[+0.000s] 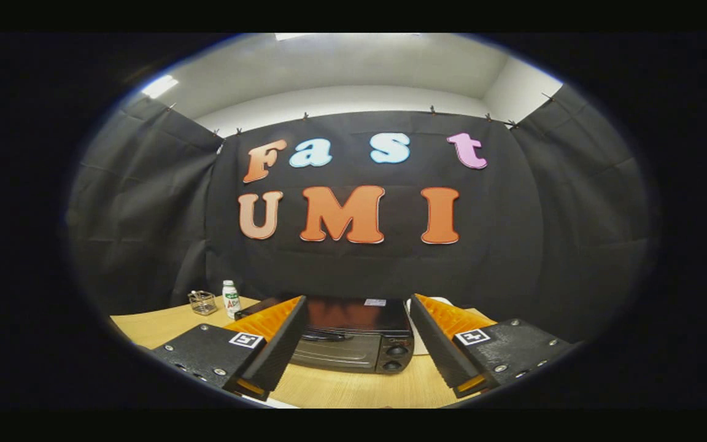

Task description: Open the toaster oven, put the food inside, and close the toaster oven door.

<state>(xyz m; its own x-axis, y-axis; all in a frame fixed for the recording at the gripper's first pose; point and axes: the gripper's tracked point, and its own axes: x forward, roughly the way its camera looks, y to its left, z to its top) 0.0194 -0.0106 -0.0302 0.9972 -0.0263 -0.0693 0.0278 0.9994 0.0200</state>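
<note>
1. Gripper view places the tool [353, 344] above the near part of the worktop [353, 390], its two fingers spread wide apart and gripping nothing.

2. Toaster oven [353, 334] sits on the worktop at 12 o'clock from the tool, beyond the fingertips and framed in the gap between them. This alignment suits a straight approach to the door.

3. Door [335, 351] appears shut. A dark handle [323, 336] runs along its upper edge, and two knobs [395, 358] stand at 3 o'clock from the door glass. Judgement: the opening step is not yet done, so the task is at its start.

4. The wide finger spacing is consistent with preparing to hook or clasp the handle; the handle lies low and slightly toward 11 o'clock from the tool centre, so a small lateral correction is likely required.

5. A pale object [445, 301] shows behind the right-hand finger at about 1 o'clock; it may be the food or its dish, but it is too hidden to identify.

6. A white bottle [231, 299] and a small clear container [202, 302] stand at 10 o'clock, well apart from the oven and clear of the approach path.

7. Risk, as a judgement: pulling the handle may drag the oven along the smooth worktop.
</note>
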